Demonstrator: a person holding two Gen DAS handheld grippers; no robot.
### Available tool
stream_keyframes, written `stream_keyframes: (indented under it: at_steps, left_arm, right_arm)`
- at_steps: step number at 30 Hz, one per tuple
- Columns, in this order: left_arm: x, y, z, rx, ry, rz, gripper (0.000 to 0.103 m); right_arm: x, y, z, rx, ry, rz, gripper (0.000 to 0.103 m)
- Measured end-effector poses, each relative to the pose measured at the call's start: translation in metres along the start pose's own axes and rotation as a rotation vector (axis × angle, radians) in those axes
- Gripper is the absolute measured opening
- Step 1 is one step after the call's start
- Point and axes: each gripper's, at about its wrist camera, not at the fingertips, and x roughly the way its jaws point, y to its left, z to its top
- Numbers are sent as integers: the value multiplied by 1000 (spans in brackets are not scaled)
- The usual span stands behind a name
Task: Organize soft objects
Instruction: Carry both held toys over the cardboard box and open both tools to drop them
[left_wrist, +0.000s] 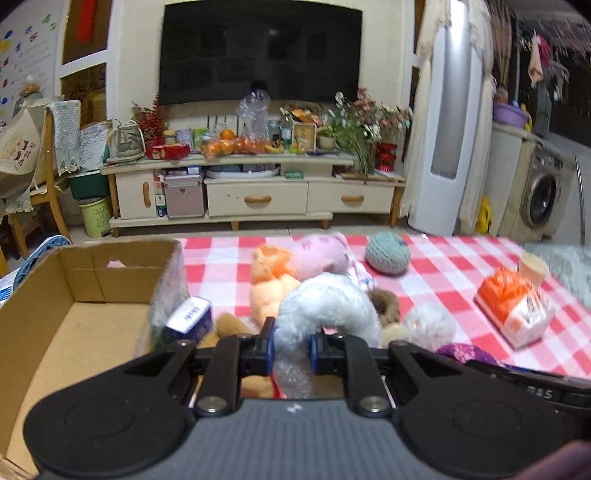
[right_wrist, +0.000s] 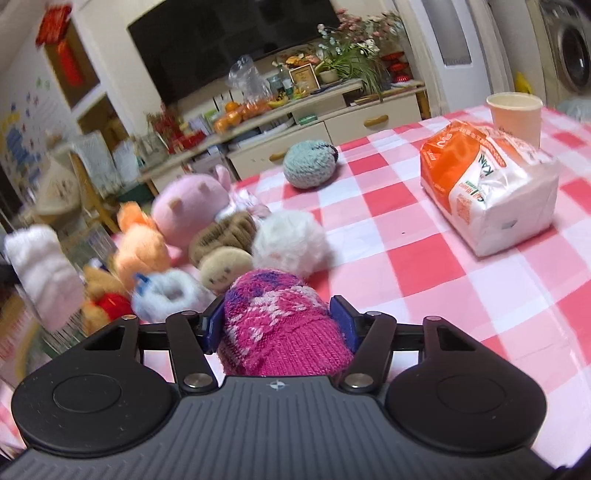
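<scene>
My left gripper (left_wrist: 291, 347) is shut on a white fluffy sock (left_wrist: 325, 299), which arches up above the toy pile beside an open cardboard box (left_wrist: 122, 273). The same sock (right_wrist: 37, 266) shows blurred at the left of the right wrist view. My right gripper (right_wrist: 279, 325) has a magenta knitted hat (right_wrist: 277, 325) between its pads, which press on both of its sides. Behind it lie a white fluffy ball (right_wrist: 291, 240), a pink plush (right_wrist: 192, 206), an orange plush (right_wrist: 140, 240), a pale blue fluffy slipper (right_wrist: 166, 295) and a teal knitted ball (right_wrist: 310, 166).
A pack of tissues (right_wrist: 487, 184) and a paper cup (right_wrist: 513, 114) stand on the red-checked tablecloth (right_wrist: 406, 266) to the right. A small blue-and-white carton (left_wrist: 192, 317) sits against the box. Beyond the table are a TV cabinet (left_wrist: 255, 199) and a chair (left_wrist: 48, 177).
</scene>
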Motion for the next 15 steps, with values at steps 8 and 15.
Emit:
stream_keyframes:
  at_steps: [8, 15]
  left_arm:
    - [-9, 56, 9, -89, -49, 94, 15]
    - [-8, 112, 9, -220, -45, 214, 15]
  right_arm:
    - [-2, 41, 24, 111, -45, 151, 74]
    - [25, 139, 43, 91, -11, 365, 74]
